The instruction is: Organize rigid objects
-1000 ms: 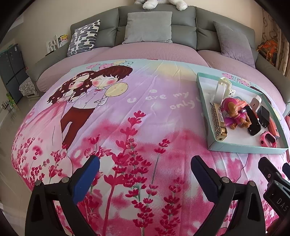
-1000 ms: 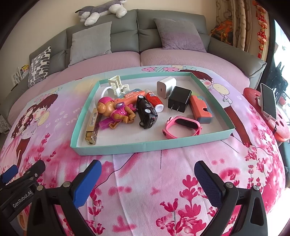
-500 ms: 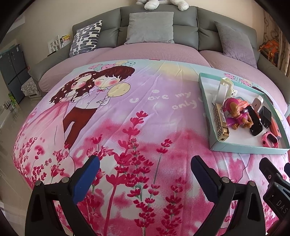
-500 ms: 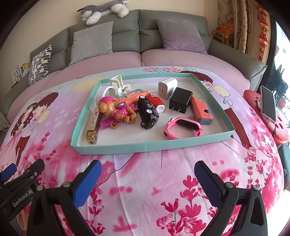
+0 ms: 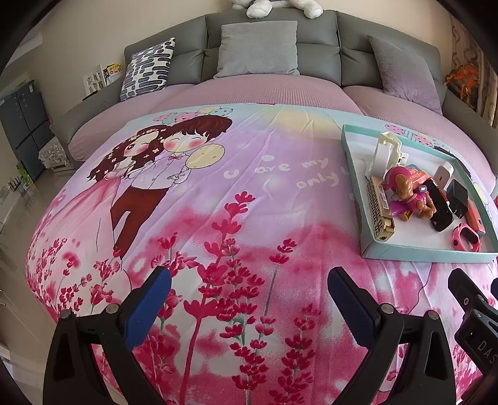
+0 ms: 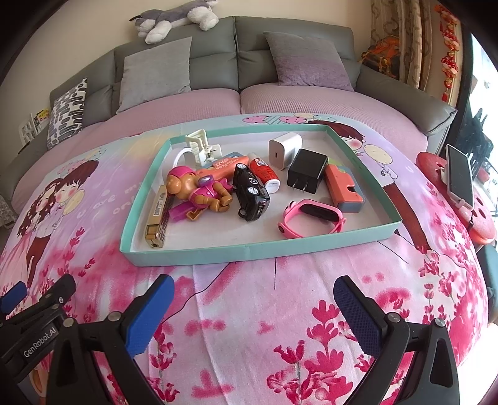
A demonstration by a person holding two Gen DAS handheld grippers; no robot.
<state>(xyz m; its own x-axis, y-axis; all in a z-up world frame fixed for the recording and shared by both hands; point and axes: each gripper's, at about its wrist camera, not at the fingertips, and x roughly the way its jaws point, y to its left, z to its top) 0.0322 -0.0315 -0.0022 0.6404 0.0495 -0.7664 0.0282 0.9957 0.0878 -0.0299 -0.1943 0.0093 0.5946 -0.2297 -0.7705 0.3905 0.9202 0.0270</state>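
A teal tray [image 6: 255,249] lies on the pink bedspread and also shows at the right of the left wrist view [image 5: 367,218]. It holds a pink toy dog [image 6: 199,193], a gold harmonica [image 6: 157,221], a black toy car [image 6: 250,193], a pink wristband [image 6: 311,218], a black charger [image 6: 306,171], a white charger [image 6: 284,149], a red tube [image 6: 264,173], an orange block [image 6: 344,188] and a white clip [image 6: 200,148]. My right gripper [image 6: 253,296] is open and empty, just in front of the tray. My left gripper [image 5: 249,291] is open and empty over the bedspread, left of the tray.
A grey sofa back [image 6: 218,53] with cushions runs behind the bed, with a plush dog [image 6: 174,21] on top. A phone on a stand [image 6: 460,174] sits on a red stool at the right. A dark cabinet [image 5: 21,124] stands at the far left.
Both grippers have drawn back slightly, so the tray looks a little farther off. Both stay open. Nothing in the tray has moved.
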